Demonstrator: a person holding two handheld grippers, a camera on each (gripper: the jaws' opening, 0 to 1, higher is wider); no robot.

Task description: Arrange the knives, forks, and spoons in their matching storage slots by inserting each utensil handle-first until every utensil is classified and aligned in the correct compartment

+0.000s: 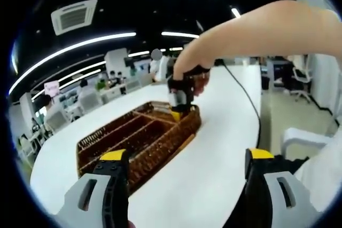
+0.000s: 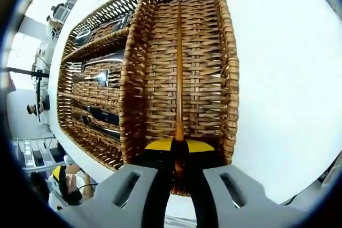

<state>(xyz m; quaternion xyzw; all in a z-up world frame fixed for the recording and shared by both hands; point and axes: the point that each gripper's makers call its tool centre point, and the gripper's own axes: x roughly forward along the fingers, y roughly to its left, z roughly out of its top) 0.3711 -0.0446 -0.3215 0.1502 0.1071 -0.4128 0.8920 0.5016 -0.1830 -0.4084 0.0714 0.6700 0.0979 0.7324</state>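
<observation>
One chopstick [image 2: 179,68] – rt tongs [image 2: 179,148] clamped

Both handheld grippers are showing pale grey moulded bodies, each with a slotted opening, running into black jaws capped in yellow. The left gripper [image 1: 187,161] is carrying its yellow caps on top of the two black jaws. The right gripper [image 2: 179,148] is wearing one yellow band across both jaws, near the wicker tray [image 2: 232,78]. The person's forearm [image 1: 256,28] is bare, and a white garment [image 1: 323,169] is showing below it.
</observation>
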